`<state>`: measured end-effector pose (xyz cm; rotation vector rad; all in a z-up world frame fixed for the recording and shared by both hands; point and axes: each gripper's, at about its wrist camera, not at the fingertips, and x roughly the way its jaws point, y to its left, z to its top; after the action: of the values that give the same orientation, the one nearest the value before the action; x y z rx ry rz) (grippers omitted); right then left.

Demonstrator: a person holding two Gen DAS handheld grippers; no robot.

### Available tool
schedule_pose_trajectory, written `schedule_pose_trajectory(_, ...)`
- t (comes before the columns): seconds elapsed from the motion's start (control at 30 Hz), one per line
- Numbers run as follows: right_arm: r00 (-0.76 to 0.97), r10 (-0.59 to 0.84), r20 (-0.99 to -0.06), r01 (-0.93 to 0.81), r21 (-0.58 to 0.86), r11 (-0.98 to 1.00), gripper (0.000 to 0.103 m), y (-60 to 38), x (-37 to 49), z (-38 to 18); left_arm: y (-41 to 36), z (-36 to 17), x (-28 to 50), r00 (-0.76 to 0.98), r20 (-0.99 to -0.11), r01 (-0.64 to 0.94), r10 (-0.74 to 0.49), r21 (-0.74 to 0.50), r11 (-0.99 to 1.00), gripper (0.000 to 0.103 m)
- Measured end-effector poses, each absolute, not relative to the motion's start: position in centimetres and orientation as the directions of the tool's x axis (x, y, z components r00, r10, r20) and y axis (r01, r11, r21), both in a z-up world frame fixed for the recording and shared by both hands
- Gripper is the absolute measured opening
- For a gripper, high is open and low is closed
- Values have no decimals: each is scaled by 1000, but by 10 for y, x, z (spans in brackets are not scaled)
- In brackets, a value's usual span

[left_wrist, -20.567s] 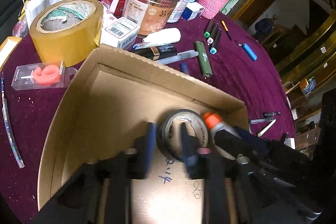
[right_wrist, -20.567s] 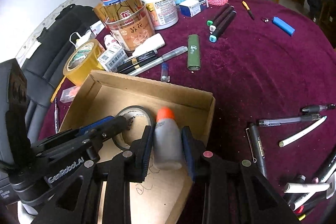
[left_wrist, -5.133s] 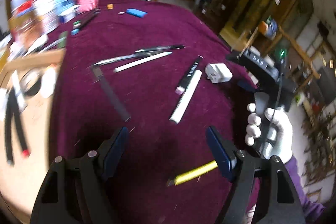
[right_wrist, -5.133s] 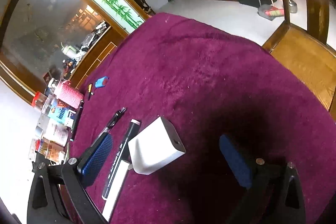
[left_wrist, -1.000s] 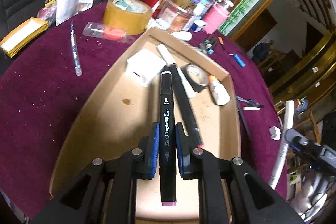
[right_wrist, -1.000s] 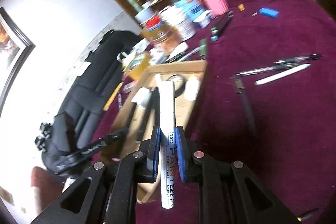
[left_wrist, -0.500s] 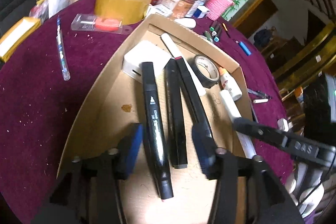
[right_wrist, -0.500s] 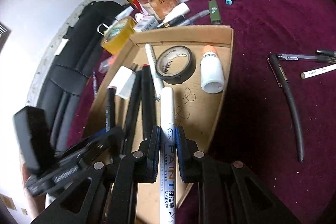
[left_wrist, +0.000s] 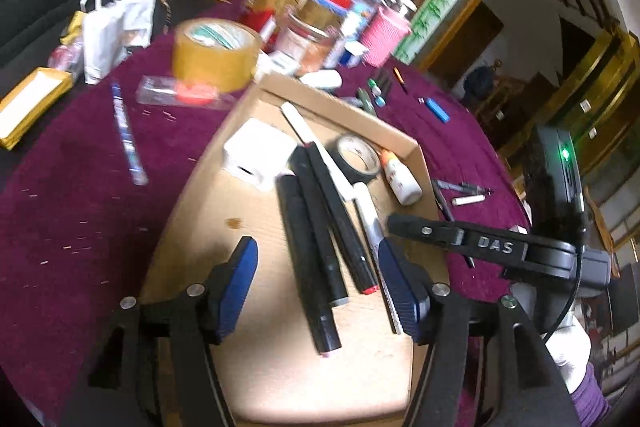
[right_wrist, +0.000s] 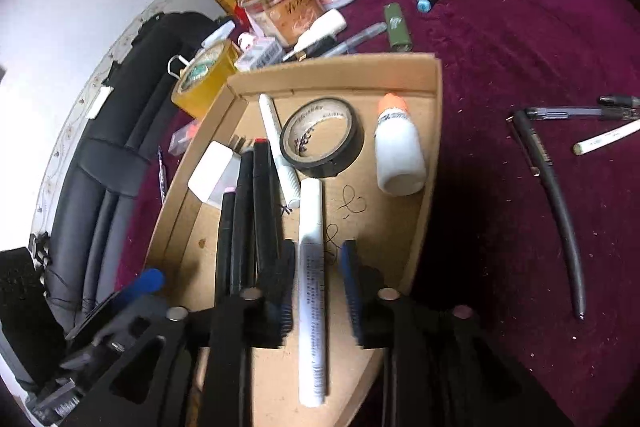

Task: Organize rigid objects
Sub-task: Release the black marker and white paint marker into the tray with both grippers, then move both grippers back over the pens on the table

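Between the right gripper's (right_wrist: 318, 291) fingers, which are parting with neither pad on it, a white paint marker (right_wrist: 311, 291) lies flat in the cardboard tray (right_wrist: 434, 131), its barrel print too blurred to read here. Ahead of those fingers sit a black tape roll (right_wrist: 322, 137), a white glue bottle (right_wrist: 398, 155) with an orange cap and a row of black markers (right_wrist: 252, 211) just to their left. The left gripper's (left_wrist: 318, 281) fingers are widening with gaps either side over black markers (left_wrist: 312, 243) on the tray floor, and the letters "DAS" show on the other tool's arm (left_wrist: 490, 245) to their right.
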<state>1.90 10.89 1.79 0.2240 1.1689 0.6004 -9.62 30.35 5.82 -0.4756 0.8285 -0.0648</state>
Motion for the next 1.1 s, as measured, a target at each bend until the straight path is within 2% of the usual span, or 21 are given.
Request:
schedule_pose_trajectory(0.1,321,555,-767,-351,448,822,41,96,9,32,312,66,-110,705,-678,-158,-206,-434,887,69)
schedule_pose_trajectory(0.17,368,546,-753,-363,424,830,53,88,2,41,315,71,-119,721,-669,-182,-180,-433,883,70)
schedule_pose_trajectory(0.27,448,524,-724,-370,383,846,64,65,-11,55,312,76,-128,730,-673,-218,-118,-394,893,71)
schedule_pose_trajectory(0.4,537,468,-702,-354,316,880,67,27,-26,66,293,85,-135,749,-661,-225,-42,-313,923,71)
schedule_pose_trajectory(0.57,644,363,-673,-282,233,931,71,-29,-38,75,260,102,-141,788,-615,-155,-39,-260,953,71)
schedule_pose_trajectory(0.67,742,251,-622,-210,140,968,74,-63,-48,85,239,125,-157,857,-515,-118,-15,-224,967,71)
schedule_pose_trajectory(0.7,789,190,-584,-170,90,981,77,-74,-54,90,232,134,-165,884,-467,-104,-6,-209,972,73)
schedule_pose_trajectory(0.73,822,145,-550,-138,56,989,90,-81,-59,95,224,143,-173,910,-415,-90,3,-189,978,88)
schedule_pose_trajectory(0.77,863,87,-497,-89,19,996,103,-93,-66,100,216,150,-180,933,-361,-69,0,-178,982,96)
schedule_pose_trajectory(0.8,887,51,-459,-55,7,998,103,-104,-68,102,211,155,-185,949,-312,-19,-43,-192,981,103)
schedule_pose_trajectory(0.83,899,35,-438,-36,6,999,103,-111,-68,104,206,156,-183,949,-298,40,-106,-218,975,103)
schedule_pose_trajectory(0.87,904,14,-428,-9,14,1000,103,-123,-66,104,200,152,-173,923,-338,98,-184,-256,962,103)
schedule_pose_trajectory(0.9,901,3,-434,9,25,1000,103,-131,-62,103,192,145,-160,884,-418,96,-207,-271,958,103)
schedule_pose_trajectory(0.97,886,-8,-464,48,74,996,103,-153,-51,98,178,131,-143,835,-519,57,-182,-247,967,103)
schedule_pose_trajectory(1.1,859,-23,-512,109,139,984,103,-186,-31,87,155,114,-128,772,-586,90,-245,-280,956,103)
